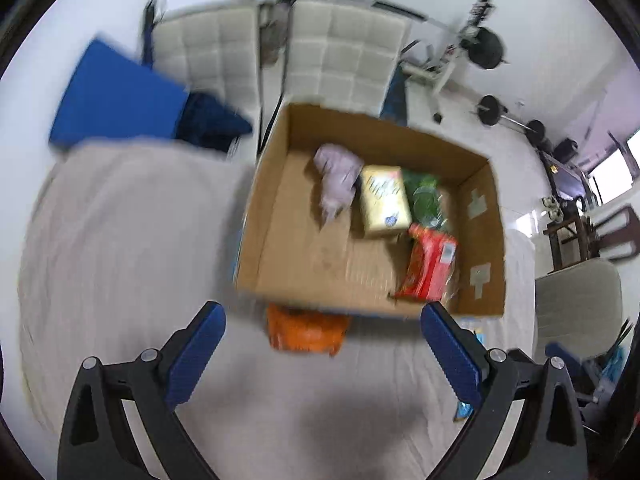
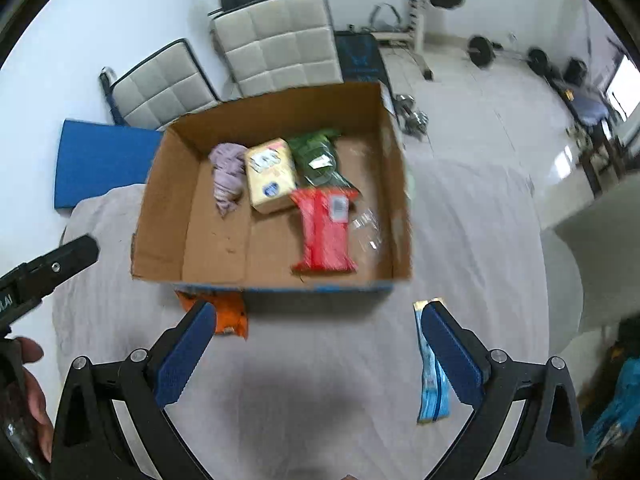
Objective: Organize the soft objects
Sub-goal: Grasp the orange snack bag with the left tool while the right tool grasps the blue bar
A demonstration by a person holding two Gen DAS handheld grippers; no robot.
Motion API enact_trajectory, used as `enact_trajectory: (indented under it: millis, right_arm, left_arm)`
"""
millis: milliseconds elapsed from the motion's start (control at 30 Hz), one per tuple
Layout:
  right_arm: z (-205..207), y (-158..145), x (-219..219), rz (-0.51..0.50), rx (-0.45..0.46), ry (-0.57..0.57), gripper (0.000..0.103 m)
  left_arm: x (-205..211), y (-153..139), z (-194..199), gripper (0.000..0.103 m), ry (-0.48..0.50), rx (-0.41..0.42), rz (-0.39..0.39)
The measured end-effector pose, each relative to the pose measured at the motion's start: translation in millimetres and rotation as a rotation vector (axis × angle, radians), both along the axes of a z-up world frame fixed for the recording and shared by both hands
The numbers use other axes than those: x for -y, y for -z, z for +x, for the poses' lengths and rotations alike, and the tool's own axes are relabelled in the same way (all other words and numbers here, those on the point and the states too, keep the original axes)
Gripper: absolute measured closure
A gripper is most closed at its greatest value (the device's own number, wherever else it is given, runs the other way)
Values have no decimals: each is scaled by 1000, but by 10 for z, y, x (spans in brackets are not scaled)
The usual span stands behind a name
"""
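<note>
Hovering released and empty over the bed (image 2: 320,380), both the left hand-held gripper (image 1: 322,344) and right hand-held gripper (image 2: 316,344) look mid-sort, with the orange packet (image 1: 306,332) just outside the cardboard box (image 1: 264,208) likely the next grab.

Right gripper (image 2: 316,344), bottom of frame: jaws wide apart, nothing between them. Box (image 2: 276,280) at centre holds a lilac cloth (image 2: 228,178), yellow pack (image 2: 270,174), green bag (image 2: 316,156), red pack (image 2: 324,232). Orange packet (image 2: 230,314) touches its near wall; blue packet (image 2: 430,384) lower right.
</note>
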State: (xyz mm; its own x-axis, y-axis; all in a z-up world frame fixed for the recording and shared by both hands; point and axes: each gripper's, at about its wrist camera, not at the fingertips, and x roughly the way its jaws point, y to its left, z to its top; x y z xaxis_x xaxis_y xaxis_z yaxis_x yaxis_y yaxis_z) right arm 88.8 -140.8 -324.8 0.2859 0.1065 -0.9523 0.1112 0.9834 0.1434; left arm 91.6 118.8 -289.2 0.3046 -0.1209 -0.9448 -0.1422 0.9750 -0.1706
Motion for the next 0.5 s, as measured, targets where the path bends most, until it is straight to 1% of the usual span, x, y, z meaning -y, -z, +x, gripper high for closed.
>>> enact_trajectory:
  millis: [33,133,167,233,300,400,500]
  right_arm:
    - [-99,116,131,6,-28,38,0]
    - [-308,483,433,4,-109,125,0]
    - [-387,668,563,3,-153,160,0]
    - [-494,908,735,-1,-200,202,0]
    - [-592,1127,886,-12,-242,234,0]
    - [-716,1361,1076,-25,-279,273,0]
    - [-795,1478,1195,-35,-299,300,0]
  left_arm:
    - [-36,92,-43,3,-23,-23,-10]
    - [-143,510,-167,3,-145,-111,-23]
    - [-143,662,-209,3,-176,-142,-31]
    - [-76,939,-222,3,-194,-200,-55]
    - [3,1172,-206,3,-206,-248,-54]
    - [60,1496,-141,3,-246,-313,-77]
    - [-22,1798,-112,3,-343,-367,-182]
